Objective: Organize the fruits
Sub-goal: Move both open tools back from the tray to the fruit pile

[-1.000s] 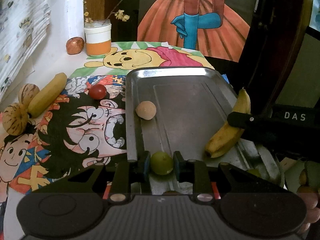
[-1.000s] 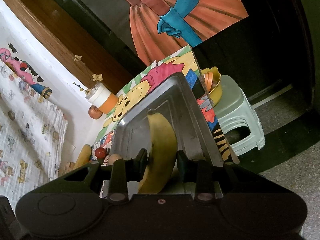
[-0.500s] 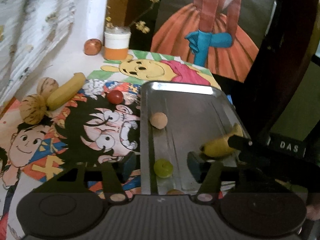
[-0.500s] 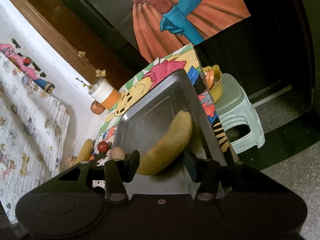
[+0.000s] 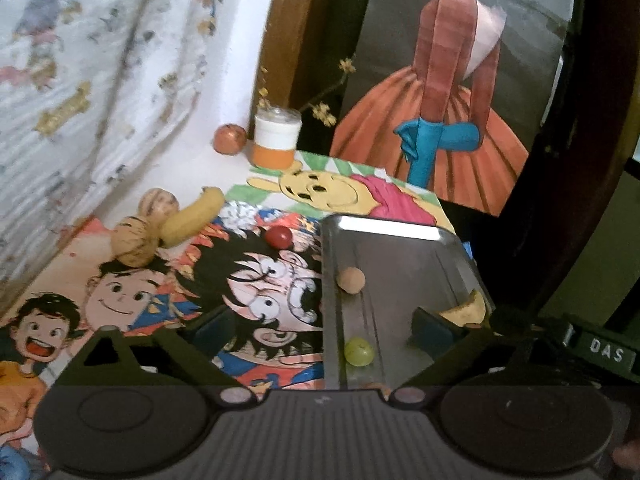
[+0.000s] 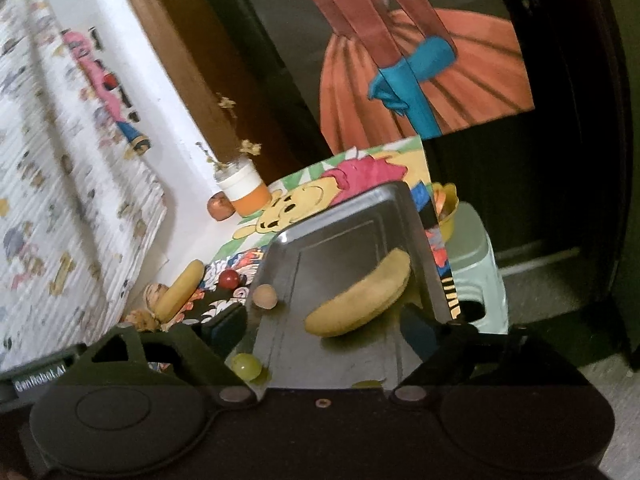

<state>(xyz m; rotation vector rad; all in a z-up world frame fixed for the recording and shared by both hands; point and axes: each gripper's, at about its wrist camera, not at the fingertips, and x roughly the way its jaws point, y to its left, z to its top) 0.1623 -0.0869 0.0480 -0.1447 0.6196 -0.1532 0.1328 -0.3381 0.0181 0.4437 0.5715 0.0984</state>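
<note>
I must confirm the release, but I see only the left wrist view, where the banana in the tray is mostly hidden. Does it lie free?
Observer: Yes. The banana lies whole on the tray. The right gripper has just been opening its fingers, and they do not press on it.
Operator: What is beyond the tray's right rim?
Observer: A pale green stool stands there, with a yellow bowl on it.

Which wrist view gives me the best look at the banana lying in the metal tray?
The right wrist view: the banana in the tray shows whole, lying across the tray between open jaws. In the left wrist view only its tip peeks out, the rest hidden behind a finger of the left gripper.
</note>
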